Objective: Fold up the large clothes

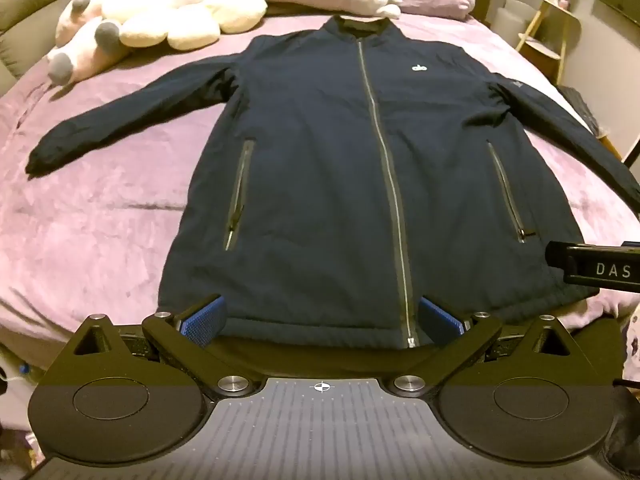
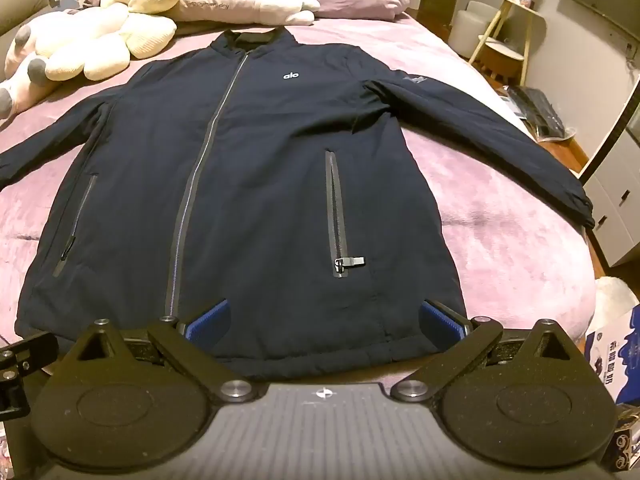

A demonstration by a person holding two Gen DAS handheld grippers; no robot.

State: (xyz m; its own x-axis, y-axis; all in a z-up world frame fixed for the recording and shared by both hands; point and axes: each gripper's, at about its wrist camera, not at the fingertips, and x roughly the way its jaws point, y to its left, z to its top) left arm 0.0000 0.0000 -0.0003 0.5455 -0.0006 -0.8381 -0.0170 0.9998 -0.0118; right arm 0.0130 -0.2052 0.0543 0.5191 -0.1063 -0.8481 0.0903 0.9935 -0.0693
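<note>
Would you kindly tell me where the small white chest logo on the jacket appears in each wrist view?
Left wrist view: white logo, upper centre, right of the main zipper.
Right wrist view: logo, upper centre-left, again right of the zipper.
Shared landmark: the main zipper.

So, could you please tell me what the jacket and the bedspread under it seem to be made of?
The jacket looks like a smooth, matte synthetic shell, probably lightly padded: navy, faintly puffy at the hem, with a metallic-looking front zip. The bedspread looks like plush fleece or velvet: its mauve pile shows brushed light and dark patches.
</note>
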